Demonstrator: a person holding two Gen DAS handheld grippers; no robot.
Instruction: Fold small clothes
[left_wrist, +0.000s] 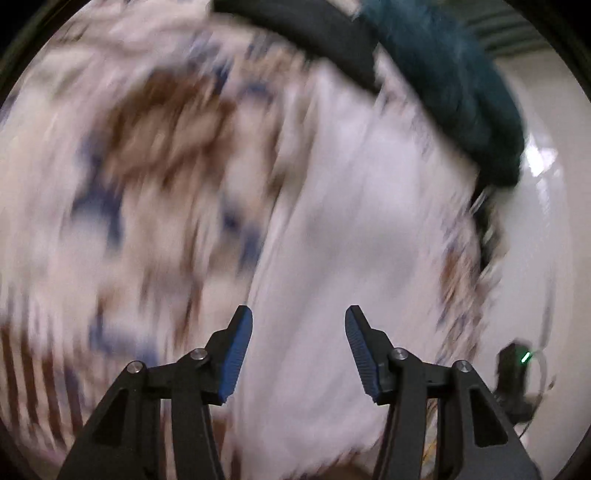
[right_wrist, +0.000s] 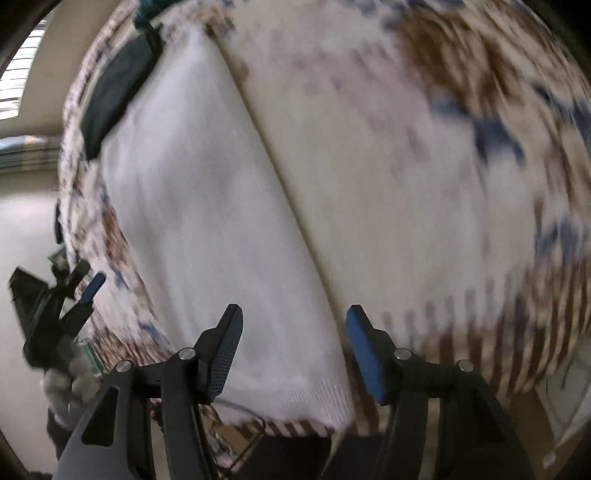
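A white knit garment (left_wrist: 332, 221) lies flat on a patterned cloth, blurred by motion in the left wrist view. It also shows in the right wrist view (right_wrist: 207, 229), with a straight edge running diagonally. My left gripper (left_wrist: 298, 321) is open and empty just above the white garment. My right gripper (right_wrist: 293, 317) is open and empty over the garment's lower part, near its ribbed hem. The left gripper (right_wrist: 88, 284) also shows at the left edge of the right wrist view.
The surface is covered by a white cloth with brown and blue patterns (left_wrist: 147, 166) and brown stripes near its edge (right_wrist: 517, 350). A dark folded garment (left_wrist: 325, 40) and a teal fuzzy one (left_wrist: 461, 85) lie at the far end. Pale floor (left_wrist: 546, 258) lies beyond.
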